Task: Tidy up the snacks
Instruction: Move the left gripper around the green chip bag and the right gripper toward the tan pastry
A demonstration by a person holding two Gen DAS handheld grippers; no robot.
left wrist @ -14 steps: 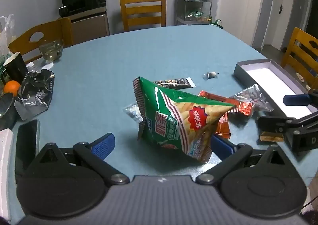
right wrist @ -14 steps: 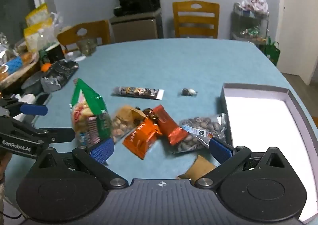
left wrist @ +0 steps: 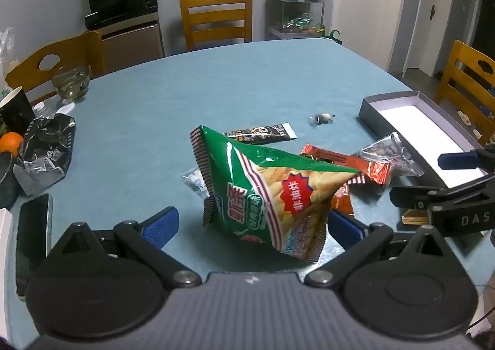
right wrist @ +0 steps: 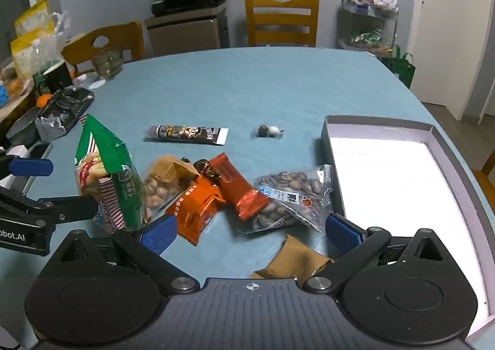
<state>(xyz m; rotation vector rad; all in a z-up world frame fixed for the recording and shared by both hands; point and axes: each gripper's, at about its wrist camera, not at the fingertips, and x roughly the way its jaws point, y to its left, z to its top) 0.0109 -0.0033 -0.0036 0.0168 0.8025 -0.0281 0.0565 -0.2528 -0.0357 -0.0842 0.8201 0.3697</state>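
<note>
A green chip bag (left wrist: 266,192) stands tilted on the blue table between the wide-open fingers of my left gripper (left wrist: 252,224); its right side leans against the right pad. It also shows in the right wrist view (right wrist: 106,177). My right gripper (right wrist: 250,231) is open and empty, low over a pile of snacks: orange packets (right wrist: 198,207), a red-brown packet (right wrist: 239,187), a clear nut bag (right wrist: 290,195), a peanut bag (right wrist: 164,178) and a tan packet (right wrist: 294,263). The open grey box (right wrist: 386,183) lies at the right, empty.
A black tube snack (right wrist: 187,134) and a small wrapped candy (right wrist: 269,131) lie farther back. At the left edge are a phone (left wrist: 32,235), a crumpled black bag (left wrist: 46,149), an orange (left wrist: 10,141), a cup and a glass bowl (left wrist: 72,85). Wooden chairs surround the table.
Both grippers have barely moved. The chip bag sits slightly lower and closer in the left wrist view.
</note>
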